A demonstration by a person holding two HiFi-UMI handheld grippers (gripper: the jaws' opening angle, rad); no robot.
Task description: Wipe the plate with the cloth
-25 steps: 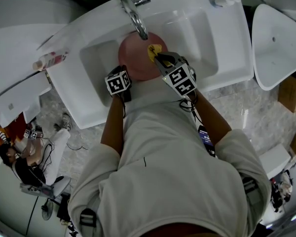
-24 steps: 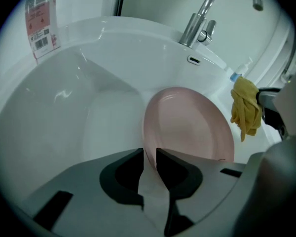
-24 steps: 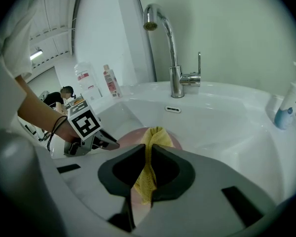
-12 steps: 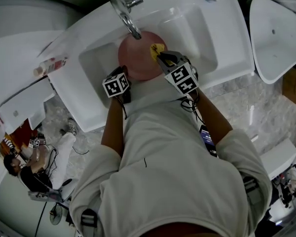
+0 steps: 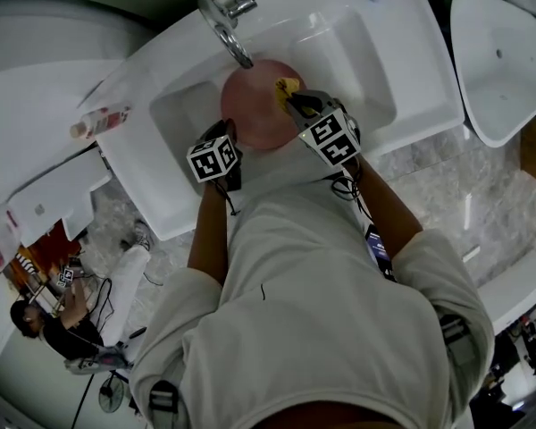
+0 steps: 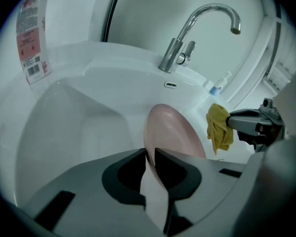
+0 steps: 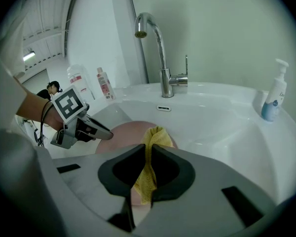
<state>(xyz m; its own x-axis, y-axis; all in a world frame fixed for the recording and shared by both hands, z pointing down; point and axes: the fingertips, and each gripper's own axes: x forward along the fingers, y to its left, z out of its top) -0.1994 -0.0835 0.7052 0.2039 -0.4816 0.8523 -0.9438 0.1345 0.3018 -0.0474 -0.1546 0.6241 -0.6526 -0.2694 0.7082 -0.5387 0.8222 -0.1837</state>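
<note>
A pink plate stands tilted inside the white sink basin, under the faucet. My left gripper is shut on the plate's near rim; in the left gripper view the plate rises edge-on from between the jaws. My right gripper is shut on a yellow cloth, which hangs against the plate's right side. In the right gripper view the cloth drapes over the plate between the jaws. The cloth also shows in the left gripper view.
A chrome faucet arches over the basin. A bottle lies on the left counter and a soap dispenser stands at the sink's right corner. A second white basin is at the far right.
The head camera has shifted slightly, so the sink sits a little higher and to the right. Both grippers keep their holds; the cloth stays on the plate's right side.
</note>
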